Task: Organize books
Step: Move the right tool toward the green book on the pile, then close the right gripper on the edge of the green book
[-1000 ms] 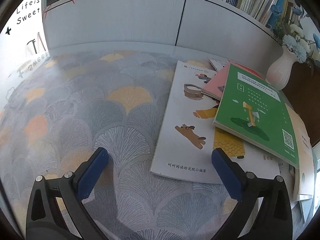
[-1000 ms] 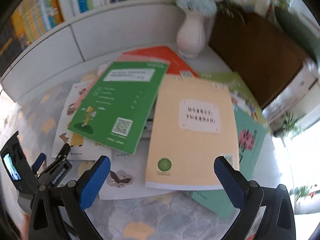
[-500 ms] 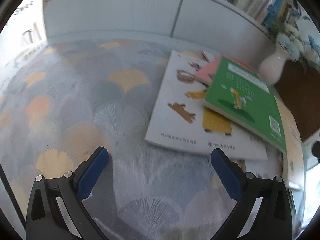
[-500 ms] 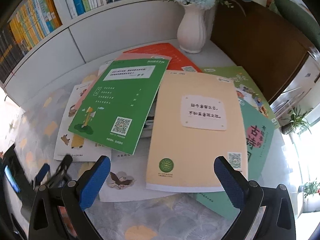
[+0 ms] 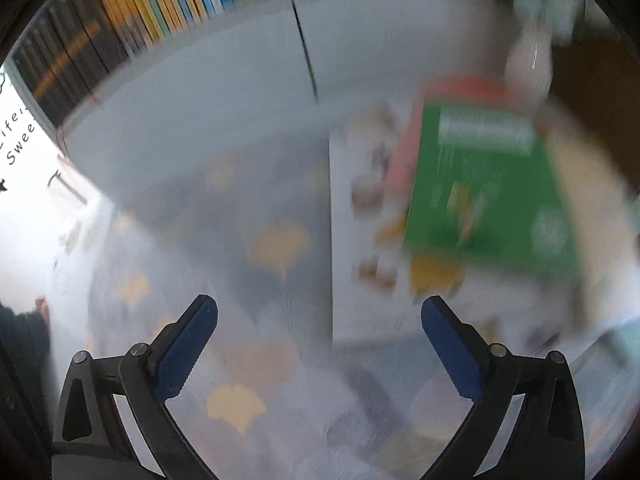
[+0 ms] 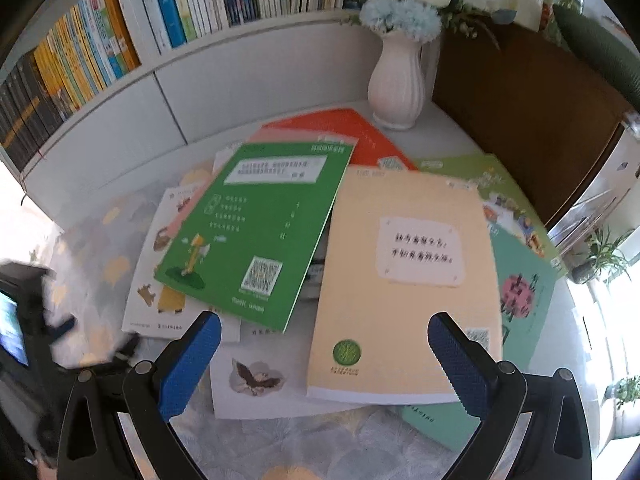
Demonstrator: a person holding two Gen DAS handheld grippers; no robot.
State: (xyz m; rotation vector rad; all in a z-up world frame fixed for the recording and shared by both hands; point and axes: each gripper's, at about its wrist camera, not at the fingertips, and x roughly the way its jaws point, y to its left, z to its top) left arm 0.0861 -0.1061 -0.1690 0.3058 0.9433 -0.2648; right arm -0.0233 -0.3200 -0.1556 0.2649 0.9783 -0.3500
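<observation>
Several books lie in a loose, overlapping pile on the patterned tablecloth point(image 6: 96, 248). A green book point(image 6: 256, 232) rests on top at the left of the pile, a pale orange book point(image 6: 404, 280) on the right. An orange-red book point(image 6: 344, 132) and a teal book point(image 6: 520, 292) stick out beneath them. My right gripper point(image 6: 324, 340) hangs open just in front of the pale orange book, holding nothing. The left wrist view is blurred: my left gripper point(image 5: 320, 320) is open over the cloth, with the white picture book point(image 5: 360, 240) and the green book point(image 5: 480, 192) ahead to its right.
A white vase point(image 6: 396, 80) with blue and white flowers stands behind the pile. A shelf of upright books point(image 6: 160, 16) runs along the back above a white panel. A dark wooden cabinet point(image 6: 520, 96) is at the right. The left gripper's body point(image 6: 24, 320) shows at the far left.
The left gripper has swung and risen, so the bookshelf now shows and its view is smeared. The right gripper has edged closer to the pile. Both stay open.
</observation>
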